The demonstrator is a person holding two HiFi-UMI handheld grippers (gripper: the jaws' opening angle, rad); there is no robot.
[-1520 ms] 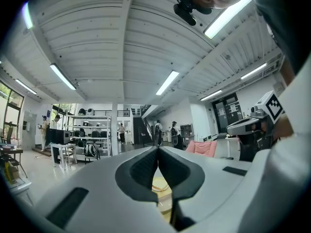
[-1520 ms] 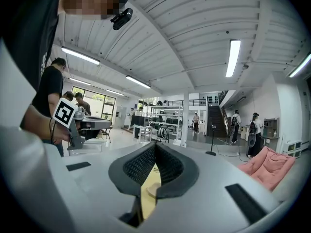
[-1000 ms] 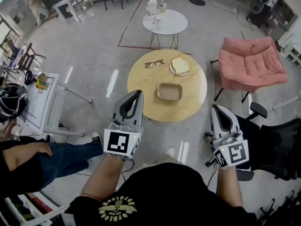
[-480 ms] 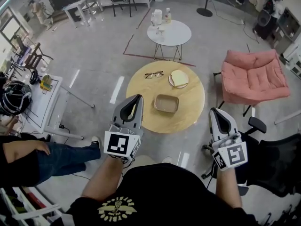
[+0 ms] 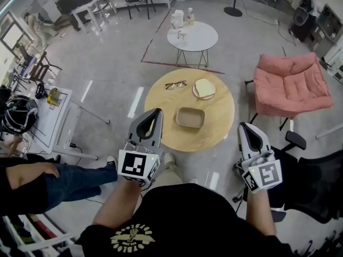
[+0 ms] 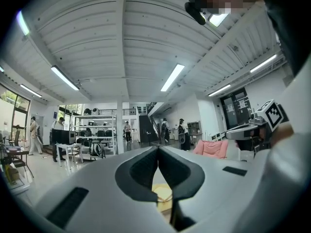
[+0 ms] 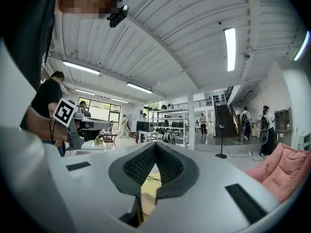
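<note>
Left gripper (image 5: 156, 111): held in the air, gripped from behind by the person's hand. Fingers (image 6: 142, 171) pressed together, tips meeting, nothing between them.

Right gripper (image 5: 246, 125): held the same way, level with the left one. Fingers (image 7: 139, 166) also closed tip to tip, empty.

Round wooden table (image 5: 214, 135): below and ahead of both sets of fingers. From the head view the left fingertips sit over its near left edge, and the right fingertips lie just off its right edge.

Tray (image 5: 191, 118): shallow, brown, lying flat on the round table. It is ahead and to the right of the left fingers, ahead and to the left of the right fingers, and apart from both.

Glasses (image 5: 176, 84): on the same table, beyond the tray, straight ahead of the left fingers.

Plate (image 5: 196, 92): just right of the glasses, carrying a pale slice that looks like bread.

Small white table (image 5: 203, 40): farther ahead of the fingers, well past the round table, with a few containers on it.

Pink armchair (image 5: 289, 84): ahead and to the right of the right fingers.

Black office chair (image 5: 316, 181): on the floor to the right of the right gripper.
</note>
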